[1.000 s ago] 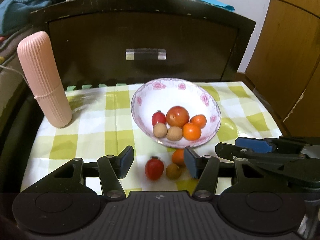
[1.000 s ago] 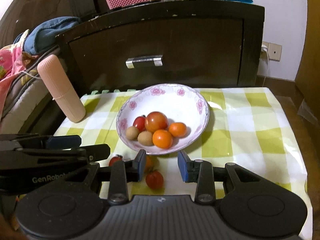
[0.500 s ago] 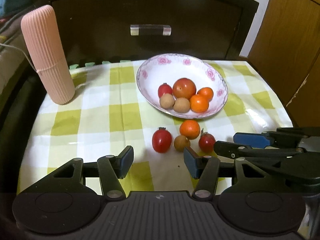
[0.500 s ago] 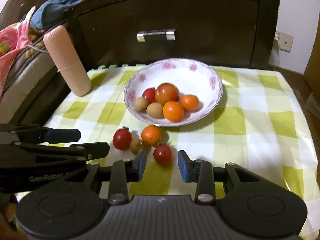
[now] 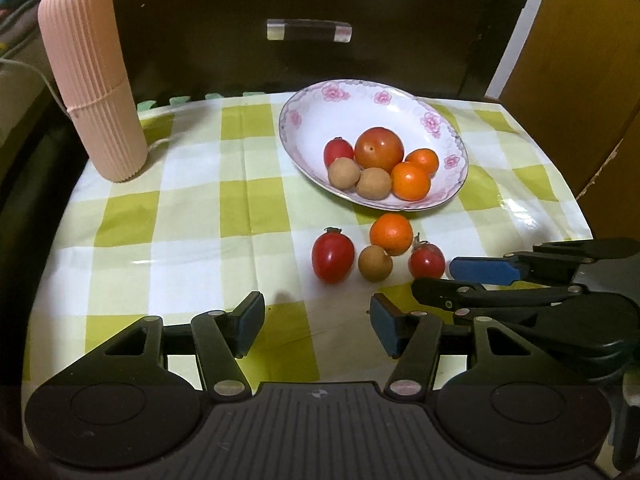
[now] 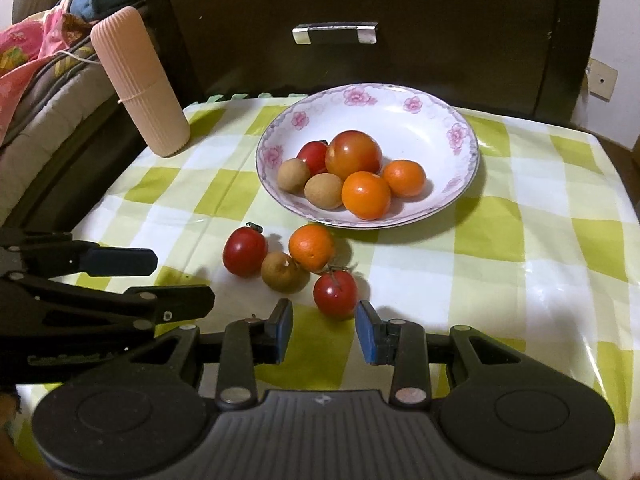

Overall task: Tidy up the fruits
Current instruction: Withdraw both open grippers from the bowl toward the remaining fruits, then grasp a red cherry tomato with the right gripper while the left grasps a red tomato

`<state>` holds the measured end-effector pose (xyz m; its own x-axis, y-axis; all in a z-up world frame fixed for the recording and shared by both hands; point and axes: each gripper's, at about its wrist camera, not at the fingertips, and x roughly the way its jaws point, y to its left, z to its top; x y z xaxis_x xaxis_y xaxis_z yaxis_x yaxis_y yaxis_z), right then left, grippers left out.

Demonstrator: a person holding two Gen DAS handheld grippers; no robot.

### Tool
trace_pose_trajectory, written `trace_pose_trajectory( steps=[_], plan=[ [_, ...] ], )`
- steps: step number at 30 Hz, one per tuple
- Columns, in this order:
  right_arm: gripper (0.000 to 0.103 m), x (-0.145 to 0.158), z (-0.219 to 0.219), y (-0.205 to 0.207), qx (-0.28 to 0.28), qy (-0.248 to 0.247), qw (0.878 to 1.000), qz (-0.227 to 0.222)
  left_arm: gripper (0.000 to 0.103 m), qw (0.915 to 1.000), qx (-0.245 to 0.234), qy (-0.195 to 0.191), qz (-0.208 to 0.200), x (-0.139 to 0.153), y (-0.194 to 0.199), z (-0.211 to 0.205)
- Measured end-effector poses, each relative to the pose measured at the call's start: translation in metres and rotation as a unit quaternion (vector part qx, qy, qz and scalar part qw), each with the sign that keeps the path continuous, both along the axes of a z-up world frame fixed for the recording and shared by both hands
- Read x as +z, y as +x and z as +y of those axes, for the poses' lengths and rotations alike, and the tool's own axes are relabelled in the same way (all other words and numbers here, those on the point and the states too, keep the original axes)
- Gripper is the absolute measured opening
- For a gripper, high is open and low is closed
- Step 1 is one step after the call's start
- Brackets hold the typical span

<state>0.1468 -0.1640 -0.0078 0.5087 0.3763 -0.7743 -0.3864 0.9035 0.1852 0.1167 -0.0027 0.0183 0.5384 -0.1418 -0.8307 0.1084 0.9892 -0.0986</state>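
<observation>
Pink ribbed cylinder [image 5: 92, 76] stands apart; left fingers [image 5: 316, 322] opening, right fingers [image 6: 324, 332] narrow, both empty.

The left half of the checked surface [image 5: 192, 208] lies bare between the pink ribbed cylinder [image 5: 90, 76] in the far-left corner and the bowl [image 5: 304, 120], leaving a broad lane there. Four loose fruits [image 6: 296, 264] cluster just in front of the bowl's near rim, touching or almost touching one another, so little room is left between them. The right hand-held gripper [image 6: 324, 330] has bare cloth between its parted jaws, the nearest small red fruit [image 6: 335, 293] just ahead. The left hand-held gripper [image 5: 316, 320], jaws opening on nothing, crowds in from the side. The dark drawer front [image 6: 360, 8] walls off the back; the surface right of the bowl is free.
</observation>
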Motion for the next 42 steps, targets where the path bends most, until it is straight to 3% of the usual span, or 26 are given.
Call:
trace_pose_trajectory(
  steps=[4,18,23,42],
  plan=[
    [0.034,-0.006,0.002,0.006,0.000,-0.001,1.000,-0.005,0.072,1.0000,-0.001,-0.001,0.005,-0.004,0.002,0.000],
    [0.034,-0.013,0.002,0.020,-0.001,0.004,1.000,-0.004,0.073,0.9998,-0.004,0.004,0.017,-0.010,0.006,-0.001],
    [0.029,-0.012,0.006,0.015,0.001,-0.016,1.000,-0.013,0.073,0.9998,-0.007,0.004,0.017,-0.011,0.006,-0.002],
    [0.027,-0.011,-0.015,0.010,-0.021,0.009,1.000,0.006,0.073,1.0000,-0.006,0.007,-0.001,-0.027,0.030,-0.004]
  ],
)
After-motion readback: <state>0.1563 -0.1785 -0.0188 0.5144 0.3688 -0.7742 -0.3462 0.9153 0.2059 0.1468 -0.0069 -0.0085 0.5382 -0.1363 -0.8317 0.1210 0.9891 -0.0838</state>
